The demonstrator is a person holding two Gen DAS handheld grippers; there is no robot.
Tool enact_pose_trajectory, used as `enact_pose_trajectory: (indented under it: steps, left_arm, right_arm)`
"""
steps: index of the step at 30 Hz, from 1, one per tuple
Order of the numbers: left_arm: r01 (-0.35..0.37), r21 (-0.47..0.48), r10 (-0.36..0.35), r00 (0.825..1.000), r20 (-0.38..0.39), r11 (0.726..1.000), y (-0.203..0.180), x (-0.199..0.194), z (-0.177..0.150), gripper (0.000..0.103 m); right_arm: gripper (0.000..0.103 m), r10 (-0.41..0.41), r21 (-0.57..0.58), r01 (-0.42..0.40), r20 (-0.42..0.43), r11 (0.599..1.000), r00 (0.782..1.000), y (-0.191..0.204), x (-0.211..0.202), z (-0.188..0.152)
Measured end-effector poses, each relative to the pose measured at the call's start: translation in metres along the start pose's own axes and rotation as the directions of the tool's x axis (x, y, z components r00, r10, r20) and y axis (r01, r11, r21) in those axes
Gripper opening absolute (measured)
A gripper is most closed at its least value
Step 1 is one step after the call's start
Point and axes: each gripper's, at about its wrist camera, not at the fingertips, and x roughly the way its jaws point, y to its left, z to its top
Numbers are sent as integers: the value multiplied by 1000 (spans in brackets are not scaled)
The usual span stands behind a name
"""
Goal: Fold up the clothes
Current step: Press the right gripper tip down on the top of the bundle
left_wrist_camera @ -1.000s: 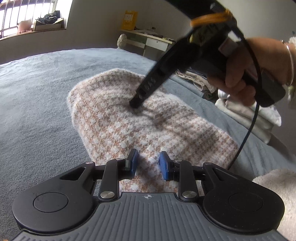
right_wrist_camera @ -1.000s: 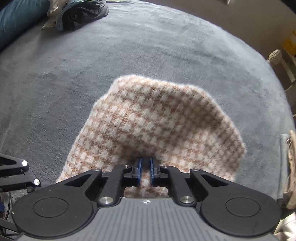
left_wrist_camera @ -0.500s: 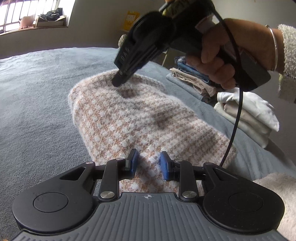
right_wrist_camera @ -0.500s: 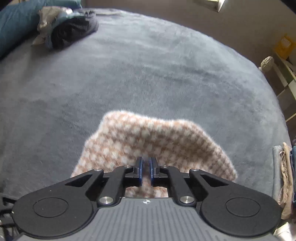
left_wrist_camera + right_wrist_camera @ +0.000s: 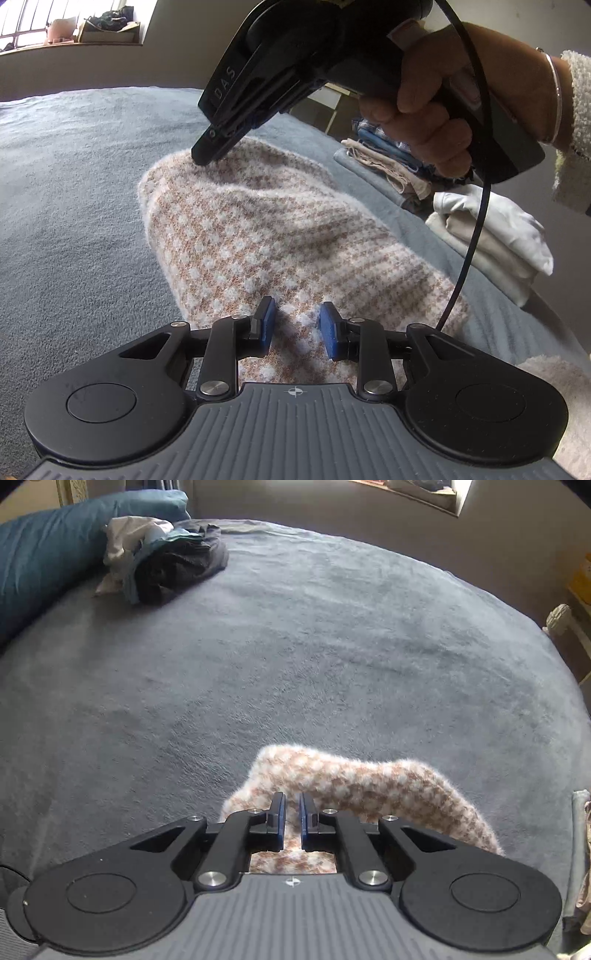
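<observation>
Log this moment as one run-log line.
task: fold clothes | left gripper: open over near end of checked knit | right gripper: shut, tips at knit's far edge | knit on grey bed cover | fold unfinished

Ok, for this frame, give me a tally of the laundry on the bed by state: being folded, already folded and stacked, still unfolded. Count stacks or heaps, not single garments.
Being folded: 1, the brown-and-white checked knit.
Folded stacks: 2, a white and cream stack and a beige and blue stack at the bed's edge.
Unfolded heaps: 1, a dark heap by the teal pillow.
Total: 4.
</observation>
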Motion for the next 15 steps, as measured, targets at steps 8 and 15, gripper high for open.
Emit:
enact_pose_trajectory:
  steps: [8, 15]
  left_arm:
    - [8, -49, -8, 1000, -7, 999, 6, -1, 1, 28]
    - [-3, -37, 2, 1000, -8, 999, 6, -2, 1, 28]
  right_arm:
    - [9, -22, -85, 20, -17, 996, 1000, 21, 28, -25]
    - [9, -27, -97, 27, -2, 995, 1000, 25, 20, -4]
